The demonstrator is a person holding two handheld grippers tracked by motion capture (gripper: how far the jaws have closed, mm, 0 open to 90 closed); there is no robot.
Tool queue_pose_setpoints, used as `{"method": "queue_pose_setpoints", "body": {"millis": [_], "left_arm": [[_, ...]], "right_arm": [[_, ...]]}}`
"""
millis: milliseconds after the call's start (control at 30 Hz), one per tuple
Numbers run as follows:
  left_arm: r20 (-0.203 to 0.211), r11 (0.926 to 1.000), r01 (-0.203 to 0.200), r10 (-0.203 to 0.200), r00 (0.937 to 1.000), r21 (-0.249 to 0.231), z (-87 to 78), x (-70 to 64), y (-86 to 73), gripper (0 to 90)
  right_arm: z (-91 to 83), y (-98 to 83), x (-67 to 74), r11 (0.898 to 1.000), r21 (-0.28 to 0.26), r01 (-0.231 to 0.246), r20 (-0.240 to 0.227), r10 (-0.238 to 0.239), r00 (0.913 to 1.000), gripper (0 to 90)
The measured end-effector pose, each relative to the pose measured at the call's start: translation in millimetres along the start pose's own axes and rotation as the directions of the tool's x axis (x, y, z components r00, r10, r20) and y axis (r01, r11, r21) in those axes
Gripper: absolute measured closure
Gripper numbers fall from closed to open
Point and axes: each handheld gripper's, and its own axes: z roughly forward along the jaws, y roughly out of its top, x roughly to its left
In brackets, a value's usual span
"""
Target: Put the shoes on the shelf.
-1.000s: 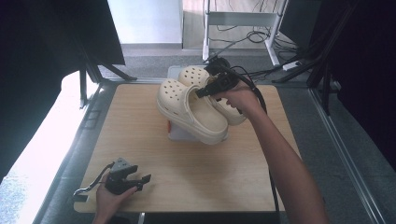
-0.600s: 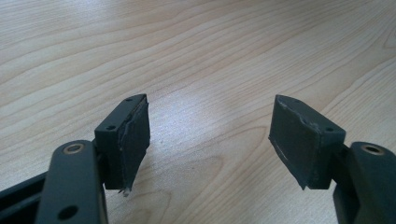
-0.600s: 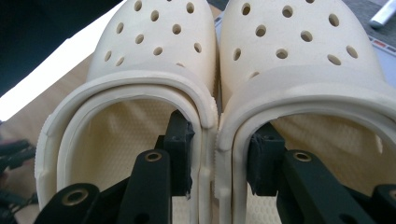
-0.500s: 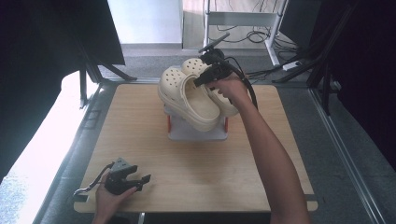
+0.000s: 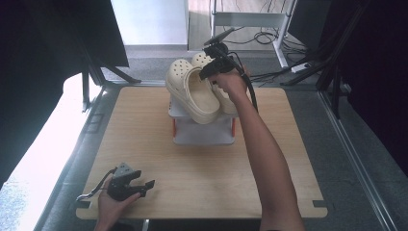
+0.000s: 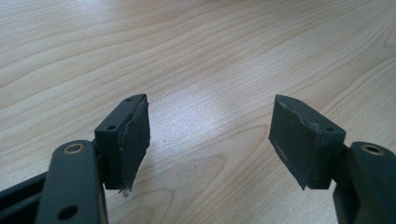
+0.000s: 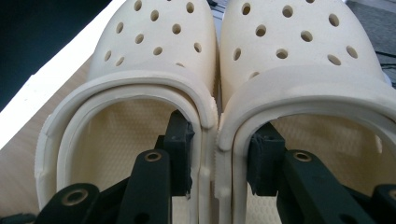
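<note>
High view, nearest: the left tongs [image 5: 144, 185] rest gaping and empty on the pale wooden tabletop [image 5: 202, 168]. Farther off, the right tongs [image 7: 219, 161] pinch the touching inner walls of two cream perforated foam clogs [image 7: 154, 60] together above a small white two-tier rack [image 5: 202, 132].

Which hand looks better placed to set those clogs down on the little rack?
Right: its hand-held gripper pinches both clogs together over the rack; the left hand-held gripper rests open by the table's near edge.
</note>
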Motion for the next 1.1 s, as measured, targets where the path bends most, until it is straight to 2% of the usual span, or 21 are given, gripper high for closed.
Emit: {"method": "queue_pose_setpoints", "body": {"millis": [100,133,200,233,267,333,400,467,500,567,633,700,733,767,833,1000,1033,1067,1100], "left_arm": [[0.0,1.0,-0.001,0.001,1.0,0.001,-0.3,0.2,0.1,29.5],[0.001,1.0,0.0,0.0,1.0,0.0,-0.3,0.2,0.1,29.5],[0.0,1.0,0.0,0.0,1.0,-0.003,-0.3,0.1,0.0,29.5],[-0.001,1.0,0.0,0.0,1.0,-0.003,-0.4,0.2,-0.1,29.5],[0.0,1.0,0.0,0.0,1.0,-0.003,-0.6,0.4,0.0,29.5],[0.001,1.0,0.0,0.0,1.0,-0.004,-0.7,0.4,0.0,29.5],[0.027,0.9996,0.025,-0.024,0.9993,-0.014,-1.1,3.1,-1.2,29.5],[0.013,0.9994,0.032,-0.032,0.9994,-0.01,-2.1,6.2,-2.8,29.5],[0.015,0.9991,0.038,-0.038,0.9992,-0.017,-3.2,7.7,-3.3,29.5],[0.013,0.9988,0.043,-0.042,0.999,-0.026,-6.0,9.8,-3.2,29.5],[0.011,0.9987,0.043,-0.043,0.999,-0.027,-6.3,10.1,-3.1,29.6],[0.016,0.9989,0.041,-0.04,0.9991,-0.021,-5.5,9.9,-3.1,29.5],[0.018,0.999,0.04,-0.039,0.9991,-0.021,-4.8,9.7,-3.2,29.5],[0.017,0.999,0.039,-0.039,0.9991,-0.019,-4.3,9.4,-3.2,29.5],[0.018,0.999,0.039,-0.039,0.9991,-0.02,-4.4,9.4,-3.2,29.5],[0.023,0.999,0.039,-0.038,0.999,-0.023,-5.4,9.6,-3.3,29.6],[0.023,0.999,0.039,-0.038,0.999,-0.023,-5.4,9.6,-3.3,29.6],[0.025,0.999,0.038,-0.038,0.999,-0.022,-5.0,9.2,-3.4,29.5],[0.025,0.999,0.038,-0.038,0.999,-0.022,-5.0,9.2,-3.4,29.5]], "right_arm": [[2.7,1.6,-0.4,1.0,0.003,-0.007,0.017,0.007,0.9998,66.1],[5.8,3.1,-1.7,0.999,0.0,-0.035,0.029,0.035,0.9989,66.1],[7.0,3.6,-2.1,0.999,-0.003,-0.047,0.035,0.047,0.9983,66.1],[9.1,4.5,-2.4,0.998,-0.009,-0.065,0.044,0.065,0.9969,66.1],[12.8,6.2,-1.0,0.995,-0.019,-0.093,0.074,0.094,0.9928,66.1],[14.4,6.8,0.0,0.994,-0.021,-0.103,0.085,0.104,0.9909,66.1],[20.7,8.7,3.4,0.993,-0.026,-0.117,0.128,0.12,0.9845,66.1],[22.9,9.2,3.9,0.992,-0.03,-0.123,0.138,0.126,0.9824,66.1],[26.8,10.2,4.2,0.989,-0.038,-0.146,0.148,0.15,0.9776,66.1],[28.4,10.8,3.9,0.987,-0.047,-0.156,0.152,0.161,0.9751,66.0],[31.4,13.3,2.7,0.979,-0.068,-0.191,0.165,0.2,0.966,66.0],[32.2,14.3,2.2,0.977,-0.073,-0.2,0.169,0.21,0.963,66.0],[34.3,16.0,1.7,0.972,-0.077,-0.222,0.181,0.233,0.9554,65.9],[34.3,16.0,1.7,0.972,-0.077,-0.222,0.181,0.233,0.9554,65.9],[36.9,17.2,1.5,0.967,-0.075,-0.242,0.191,0.253,0.9486,65.9],[47.3,16.3,2.7,0.948,-0.084,-0.307,0.195,0.318,0.9279,65.6],[47.3,16.3,2.7,0.948,-0.084,-0.307,0.195,0.318,0.9279,65.6],[51.0,15.2,3.7,0.944,-0.096,-0.316,0.205,0.33,0.9216,65.5],[51.0,15.2,3.7,0.944,-0.096,-0.316,0.205,0.33,0.9216,65.5]]}}
